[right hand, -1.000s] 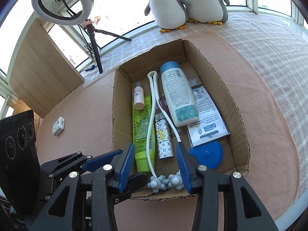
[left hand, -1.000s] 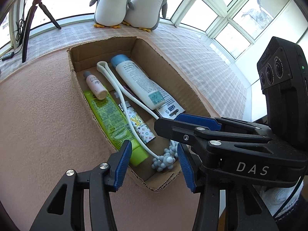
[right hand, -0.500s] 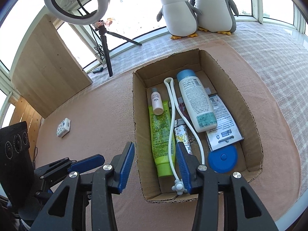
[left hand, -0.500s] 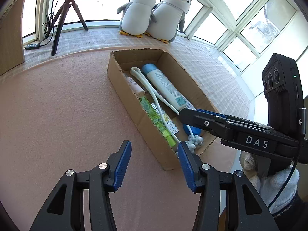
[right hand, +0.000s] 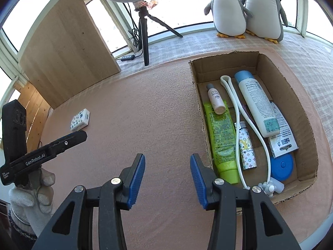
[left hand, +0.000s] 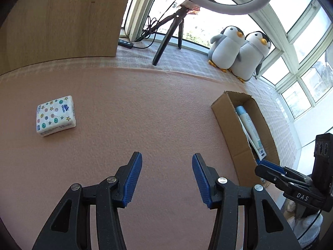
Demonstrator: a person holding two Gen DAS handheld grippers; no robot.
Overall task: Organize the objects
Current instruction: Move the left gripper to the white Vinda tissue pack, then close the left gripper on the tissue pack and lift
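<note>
Tissue pack point(left hand: 55, 115): lies near worktop's point(left hand: 145, 114) left edge, well apart from both grippers. Left gripper point(left hand: 167, 179), right gripper point(right hand: 167, 182): fingers wide apart, empty, touching nothing.

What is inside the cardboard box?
The cardboard box holds a green tube, a small bottle, a big white bottle, a white loop massager, a patterned lighter, a blue disc and a packet. Things underneath stay hidden.

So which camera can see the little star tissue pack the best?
The left wrist view. The tissue pack lies close there, big enough to see its stars and dots, nothing covering it. In the right wrist view it is small and far off across the pink mat, pattern hard to make out.
</note>
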